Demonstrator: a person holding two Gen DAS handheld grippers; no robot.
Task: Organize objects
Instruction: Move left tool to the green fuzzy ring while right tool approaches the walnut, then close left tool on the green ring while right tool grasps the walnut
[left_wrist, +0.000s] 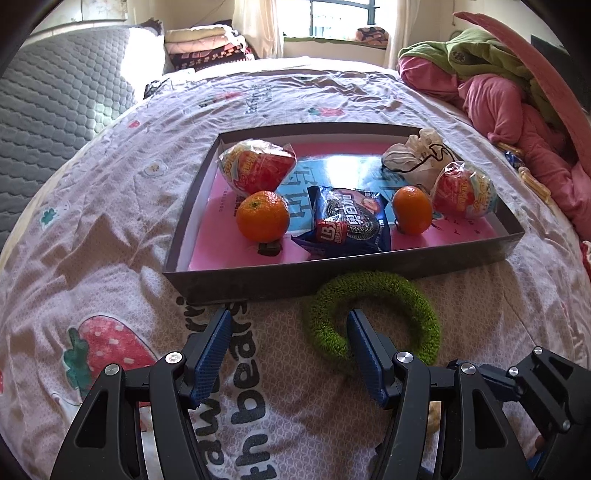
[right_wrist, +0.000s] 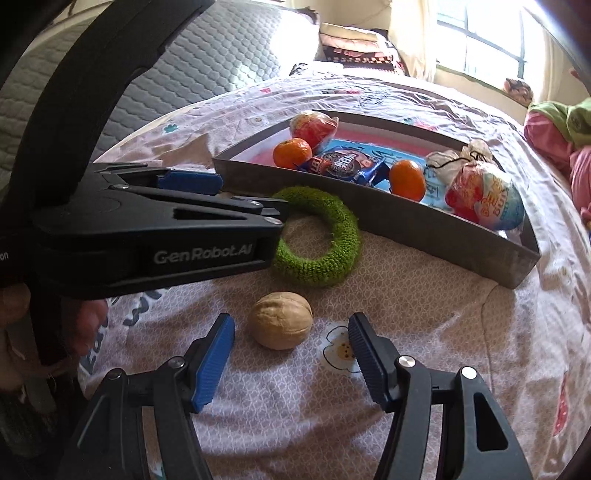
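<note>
Between the spread blue pads of the right tongs (right_wrist: 291, 332) a walnut (right_wrist: 280, 319) lies untouched on the printed bedsheet (right_wrist: 406, 302). Beside them the left tongs (left_wrist: 290, 328), also open and gripping nothing, have one finger (left_wrist: 364, 350) at the rim of a green ring (left_wrist: 376, 317) that sits just before a shallow tray (left_wrist: 369, 271). Inside are two oranges (left_wrist: 263, 216), a biscuit packet (left_wrist: 347, 221) and two wrapped sweets (left_wrist: 256, 166).
</note>
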